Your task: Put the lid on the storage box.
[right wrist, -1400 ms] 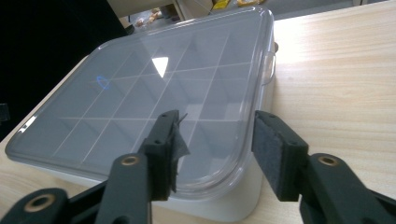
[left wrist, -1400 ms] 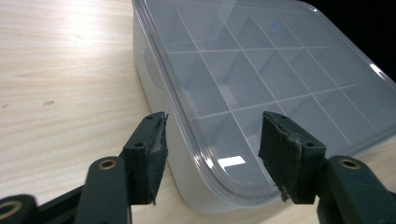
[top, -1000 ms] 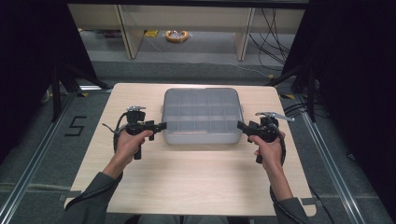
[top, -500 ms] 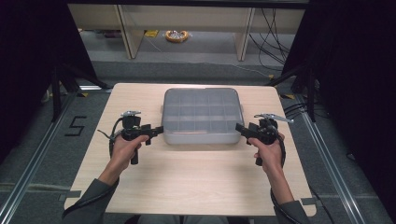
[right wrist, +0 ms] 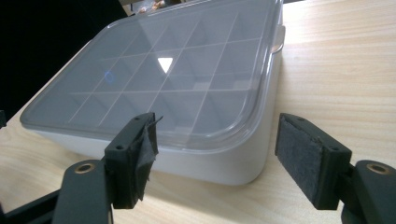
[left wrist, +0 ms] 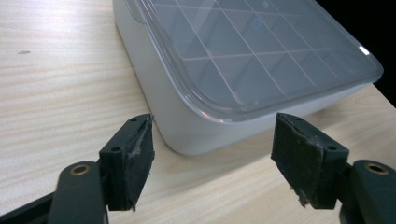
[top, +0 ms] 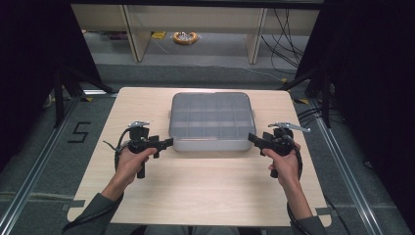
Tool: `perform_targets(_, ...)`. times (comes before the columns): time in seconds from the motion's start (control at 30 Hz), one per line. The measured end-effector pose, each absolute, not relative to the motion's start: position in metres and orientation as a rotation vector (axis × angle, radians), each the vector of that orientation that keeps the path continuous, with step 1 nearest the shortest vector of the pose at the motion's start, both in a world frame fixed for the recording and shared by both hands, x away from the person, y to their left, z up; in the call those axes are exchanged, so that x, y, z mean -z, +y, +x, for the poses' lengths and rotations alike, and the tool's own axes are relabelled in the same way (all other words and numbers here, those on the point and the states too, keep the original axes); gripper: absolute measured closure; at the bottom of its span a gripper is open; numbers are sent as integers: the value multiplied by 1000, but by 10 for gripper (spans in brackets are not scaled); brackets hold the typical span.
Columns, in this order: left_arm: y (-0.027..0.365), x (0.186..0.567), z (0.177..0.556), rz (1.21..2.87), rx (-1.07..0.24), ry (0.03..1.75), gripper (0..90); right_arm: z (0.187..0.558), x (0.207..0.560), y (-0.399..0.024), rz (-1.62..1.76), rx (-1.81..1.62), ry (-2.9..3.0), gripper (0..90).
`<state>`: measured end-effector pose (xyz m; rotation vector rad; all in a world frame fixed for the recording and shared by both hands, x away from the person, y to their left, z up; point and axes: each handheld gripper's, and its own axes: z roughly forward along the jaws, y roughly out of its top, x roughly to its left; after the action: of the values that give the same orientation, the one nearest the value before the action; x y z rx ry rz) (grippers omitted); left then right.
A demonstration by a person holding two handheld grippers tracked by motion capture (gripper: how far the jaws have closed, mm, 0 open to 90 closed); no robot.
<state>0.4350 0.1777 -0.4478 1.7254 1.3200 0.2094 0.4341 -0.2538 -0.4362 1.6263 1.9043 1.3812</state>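
The lidded compartment box (top: 211,121) sits mid-table (top: 195,196); the left claw (top: 166,142) waits just beside its near left corner, the right claw (top: 252,138) beside its near right corner; both have just been spreading, nothing between the pads. To lift well, I'd say slide each in level, straddling the lid's rim, then pinch evenly together.

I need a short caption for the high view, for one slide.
Both open grippers, left gripper and right gripper, flank the lidded compartment box on the wooden table.
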Motion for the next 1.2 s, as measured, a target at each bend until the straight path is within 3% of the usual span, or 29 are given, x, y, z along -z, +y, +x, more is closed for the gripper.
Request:
perform_targets(0.43,174,449,427,1726,-198,1300,282,424,436,-253,1621,-1372,1928,293)
perform_targets(0.9,162,450,413,1765,-186,1248,278,415,437,-253,1584,-1385,1936,163)
perform_targets(1.2,157,452,402,1792,-183,1214,273,406,440,-249,1566,-1388,1971,162)
